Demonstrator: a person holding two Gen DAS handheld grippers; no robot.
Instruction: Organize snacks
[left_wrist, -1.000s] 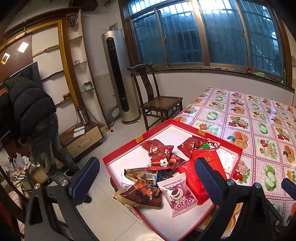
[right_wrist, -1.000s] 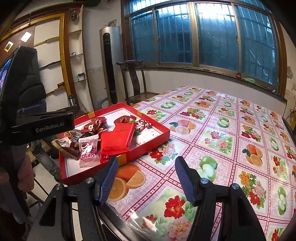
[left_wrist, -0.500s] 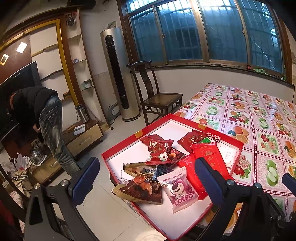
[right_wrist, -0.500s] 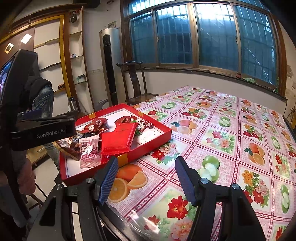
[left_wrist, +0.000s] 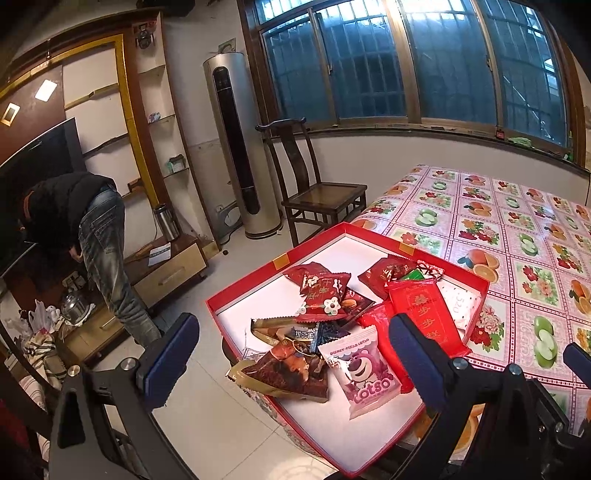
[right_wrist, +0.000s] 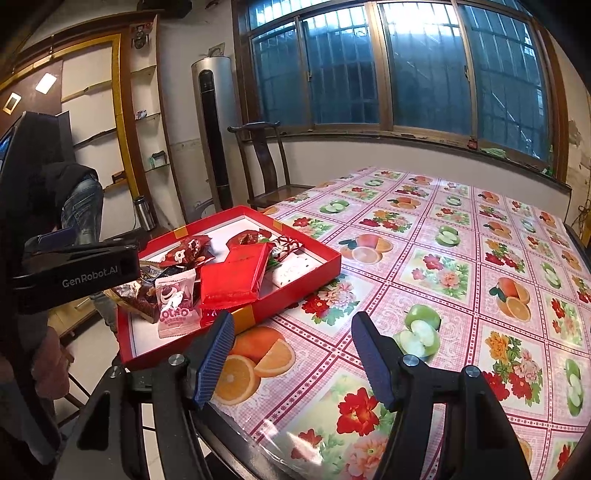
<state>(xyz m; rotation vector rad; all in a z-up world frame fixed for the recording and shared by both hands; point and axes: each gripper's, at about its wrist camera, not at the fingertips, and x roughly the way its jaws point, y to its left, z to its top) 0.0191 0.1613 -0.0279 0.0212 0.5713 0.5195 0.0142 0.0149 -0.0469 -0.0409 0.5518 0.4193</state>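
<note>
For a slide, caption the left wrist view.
Open left gripper hovers over mixed snack packets in shallow red cardboard tray.

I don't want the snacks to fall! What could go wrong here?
The red tray hangs well past the table edge, so a push from the open left gripper could tip it. The brown packet already sticks out over the rim and might slide to the floor.

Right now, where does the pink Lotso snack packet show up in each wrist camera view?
Left wrist: pink Lotso packet lies low and centre, at the near end of the red tray.
Right wrist: the packet sits left of centre, leaning on other snacks.
Shared landmark: the flat red packet beside it.
</note>
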